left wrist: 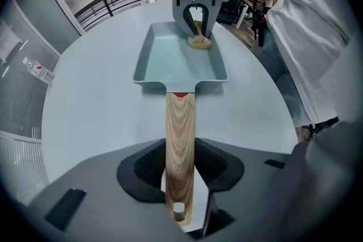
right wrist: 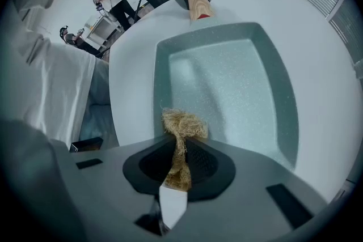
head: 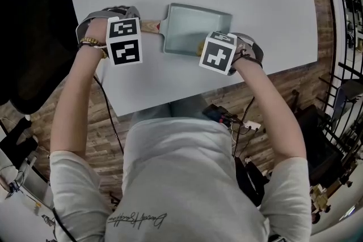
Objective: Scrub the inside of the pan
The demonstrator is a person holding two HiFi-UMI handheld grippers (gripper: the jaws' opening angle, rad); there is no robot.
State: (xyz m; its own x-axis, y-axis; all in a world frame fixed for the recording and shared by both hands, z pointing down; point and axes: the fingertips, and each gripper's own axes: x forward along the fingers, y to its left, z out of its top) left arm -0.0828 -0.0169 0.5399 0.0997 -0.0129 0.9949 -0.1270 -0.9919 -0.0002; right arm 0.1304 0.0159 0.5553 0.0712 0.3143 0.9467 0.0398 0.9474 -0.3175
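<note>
A pale green rectangular pan [head: 195, 28] [left wrist: 180, 56] [right wrist: 227, 82] lies on the white table, its wooden handle [head: 151, 25] [left wrist: 180, 139] [right wrist: 197, 4] pointing left in the head view. My left gripper [head: 131, 24] [left wrist: 180, 190] points straight down and is shut on that handle. My right gripper [head: 211, 47] [right wrist: 177, 164] is shut on a tan fibrous scrubber [head: 200, 47] [left wrist: 198, 41] [right wrist: 182, 127]. The scrubber's loose end rests on the pan's floor, in the corner nearest me on the right side in the head view.
The white table [head: 272, 3] ends in a curved edge close to my body. A black chair [head: 28, 37] stands at the left. Black railings [head: 346, 20] run along the right, and cables and gear [head: 227, 119] lie on the wooden floor below.
</note>
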